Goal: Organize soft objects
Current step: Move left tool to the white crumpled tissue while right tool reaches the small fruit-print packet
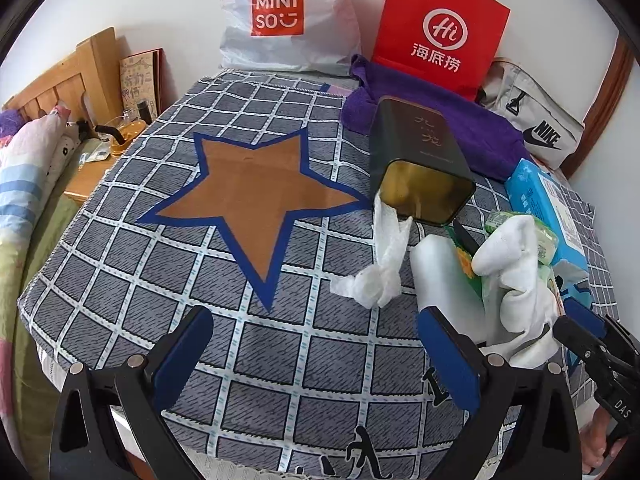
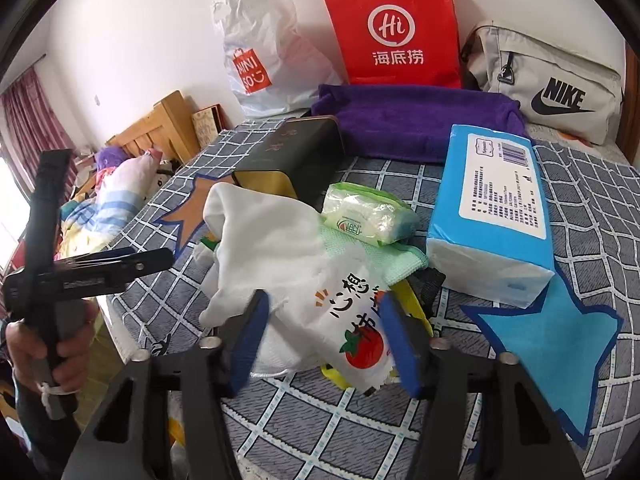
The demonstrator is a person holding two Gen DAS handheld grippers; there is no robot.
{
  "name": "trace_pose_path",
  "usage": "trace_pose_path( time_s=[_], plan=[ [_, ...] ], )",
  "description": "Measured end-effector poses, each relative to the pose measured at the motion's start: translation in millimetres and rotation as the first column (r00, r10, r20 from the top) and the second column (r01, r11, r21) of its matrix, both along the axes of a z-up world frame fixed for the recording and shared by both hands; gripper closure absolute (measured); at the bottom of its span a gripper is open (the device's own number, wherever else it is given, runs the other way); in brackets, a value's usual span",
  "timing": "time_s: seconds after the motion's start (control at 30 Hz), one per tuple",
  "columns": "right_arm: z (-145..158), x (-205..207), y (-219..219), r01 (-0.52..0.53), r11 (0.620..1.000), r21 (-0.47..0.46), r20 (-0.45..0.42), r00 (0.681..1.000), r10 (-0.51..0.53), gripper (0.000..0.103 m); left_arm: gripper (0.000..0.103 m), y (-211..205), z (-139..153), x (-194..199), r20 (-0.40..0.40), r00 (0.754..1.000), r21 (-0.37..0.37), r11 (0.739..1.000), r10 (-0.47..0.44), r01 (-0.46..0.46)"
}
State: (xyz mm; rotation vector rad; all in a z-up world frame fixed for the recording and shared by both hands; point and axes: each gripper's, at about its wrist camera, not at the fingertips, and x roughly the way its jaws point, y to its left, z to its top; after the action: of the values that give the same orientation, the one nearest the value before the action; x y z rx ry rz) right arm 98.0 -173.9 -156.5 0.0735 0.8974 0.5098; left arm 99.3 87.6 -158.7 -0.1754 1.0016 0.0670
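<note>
Left gripper (image 1: 316, 354) jaws wide apart, nothing between them, hovering over the grey checked bedspread (image 1: 160, 264) near its front edge, just short of the brown star patch (image 1: 256, 188). Right gripper (image 2: 324, 338) also spread, blue pads either side of a white printed packet with a tomato graphic (image 2: 352, 332); pads sit near the packet's edges but can't tell if they touch it, no clamp visible. Soft items are piled on the right part of the bed: a white cloth (image 2: 260, 248) draped over the heap and partly over the tomato packet, a light green cloth (image 2: 384, 258) under it, a green wet-wipes pack (image 2: 368, 216) resting on the green cloth, a yellow item (image 2: 412, 304) poking out below. A blue tissue pack (image 2: 492, 216) lies just right of the pile, its near end over a blue star patch (image 2: 560, 344). A dark tin (image 1: 416, 160) lies on its side, open mouth toward the camera, a crumpled white tissue (image 1: 384, 260) trailing from the mouth onto the bedspread. Behind it a folded purple towel (image 2: 412, 120). Against the wall: white Miniso bag (image 1: 280, 16), red paper bag (image 1: 440, 28), grey Nike bag (image 2: 548, 84). Wooden headboard (image 1: 60, 80) and bedding at far left.
</note>
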Motion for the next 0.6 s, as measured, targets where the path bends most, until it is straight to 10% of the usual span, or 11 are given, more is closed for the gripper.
trace_pose_path(
  time_s=[0.37,0.6],
  plan=[
    [-9.9,-13.1,-40.9,0.111,0.99,-0.086,-0.012,0.994,-0.113,0.07,0.0,-9.3,-3.6,5.2,-0.015,1.0,-0.002,1.0,-0.022,0.022],
    [-31.7,-18.1,-58.0,0.154,0.98,-0.13,-0.057,0.985,-0.162,0.055,0.0,-13.4,-7.7,7.8,-0.03,0.999,0.001,1.0,-0.027,0.027]
  ],
)
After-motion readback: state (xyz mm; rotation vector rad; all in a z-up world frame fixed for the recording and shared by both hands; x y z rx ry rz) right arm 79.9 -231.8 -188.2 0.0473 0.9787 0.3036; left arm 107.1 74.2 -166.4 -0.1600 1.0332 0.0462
